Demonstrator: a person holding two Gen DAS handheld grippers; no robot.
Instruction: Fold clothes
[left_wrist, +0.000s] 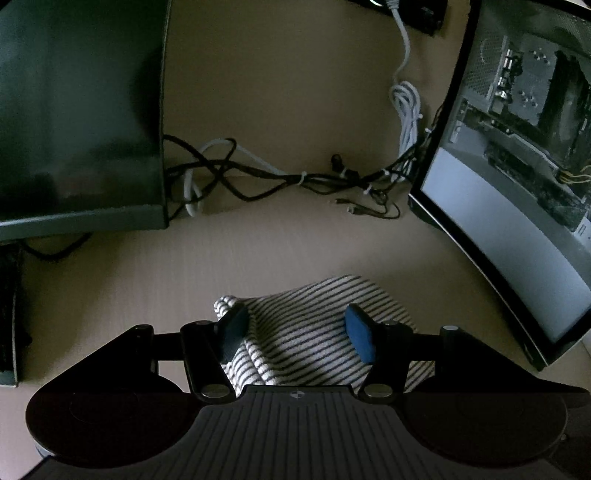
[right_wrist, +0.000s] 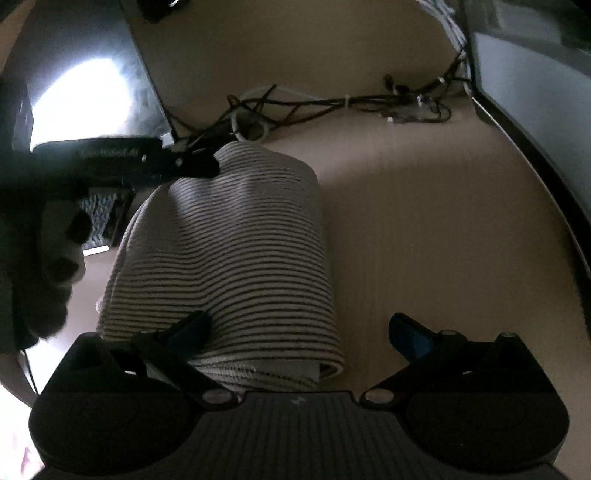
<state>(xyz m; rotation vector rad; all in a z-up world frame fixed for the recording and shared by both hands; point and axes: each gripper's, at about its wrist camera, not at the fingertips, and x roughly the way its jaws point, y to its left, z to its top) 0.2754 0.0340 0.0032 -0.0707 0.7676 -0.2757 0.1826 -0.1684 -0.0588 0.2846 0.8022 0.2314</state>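
Observation:
A white garment with thin dark stripes (right_wrist: 236, 251) lies folded into a long bundle on the beige table (right_wrist: 424, 240). In the left wrist view its far end (left_wrist: 306, 325) bulges between the blue pads of my left gripper (left_wrist: 295, 328), which is open just above it. My right gripper (right_wrist: 299, 332) is open over the near folded edge, its left finger (right_wrist: 188, 328) on the cloth and its right finger (right_wrist: 410, 338) over bare table. The left gripper also shows in the right wrist view (right_wrist: 192, 166), at the garment's far end, held by a gloved hand (right_wrist: 48, 258).
A dark monitor (left_wrist: 77, 110) stands at the far left. A computer case with a glass side (left_wrist: 517, 166) stands at the right. Tangled black and white cables (left_wrist: 295, 177) run along the back of the table between them.

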